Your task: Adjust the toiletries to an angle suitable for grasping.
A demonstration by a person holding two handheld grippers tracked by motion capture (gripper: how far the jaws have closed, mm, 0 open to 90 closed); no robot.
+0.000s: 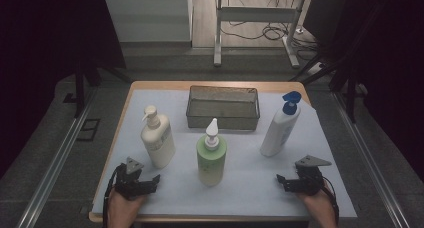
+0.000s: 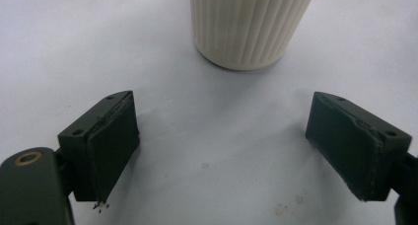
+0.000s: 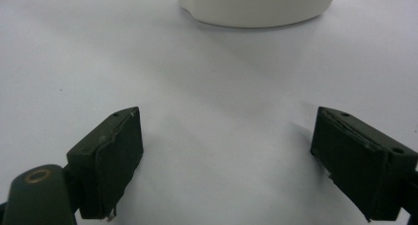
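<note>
A white-covered table (image 1: pixel 310 188) carries three pump bottles (image 1: pixel 211 158) and a mesh basket (image 1: pixel 223 119).

On the table (image 1: pixel 125 95) lies a sheet (image 1: pixel 250 178). A wire basket (image 1: pixel 223 108) sits at 12 o'clock. Three pump bottles stand before it: one (image 1: pixel 158 138) at 9 o'clock, one (image 1: pixel 211 155) at centre, one (image 1: pixel 280 125) at 3 o'clock. The left gripper (image 1: pixel 156 180) rests at 7 o'clock, the right gripper (image 1: pixel 280 180) at 5 o'clock.
</note>
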